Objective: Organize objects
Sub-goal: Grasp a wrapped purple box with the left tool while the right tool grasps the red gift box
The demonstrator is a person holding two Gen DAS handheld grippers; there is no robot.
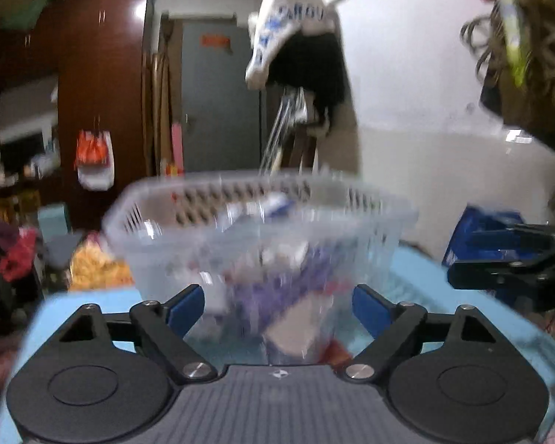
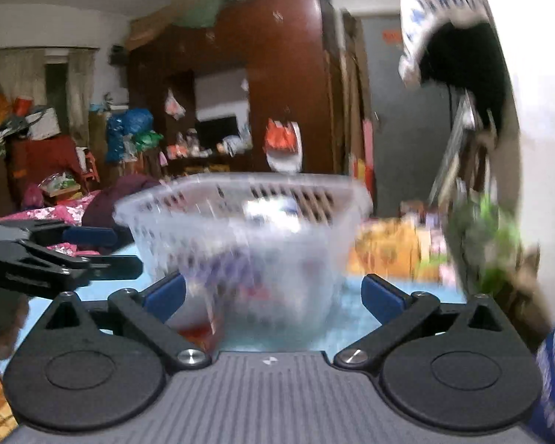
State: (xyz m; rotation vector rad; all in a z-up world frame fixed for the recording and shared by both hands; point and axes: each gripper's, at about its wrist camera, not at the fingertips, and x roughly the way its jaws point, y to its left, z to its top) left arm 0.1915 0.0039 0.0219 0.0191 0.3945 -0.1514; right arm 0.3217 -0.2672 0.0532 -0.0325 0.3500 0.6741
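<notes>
Two black plastic tools, left tool [image 1: 279, 305] and right tool [image 2: 273, 292]: blue rubber-padded fingers [image 1: 187, 305], angular black linkages, silver screws [image 1: 196, 370], round black discs, ribbed grey housing bearing small white logo.

Two low wrist views, both close on one clear basket [image 1: 259, 222], side by side.

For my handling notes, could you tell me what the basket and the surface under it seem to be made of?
Basket: likely thin, glossy, translucent plastic; contents show through, with slotted holes near the rim. Surface: light blue, matte, possibly cloth or a mat; motion blur leaves it open.
</notes>
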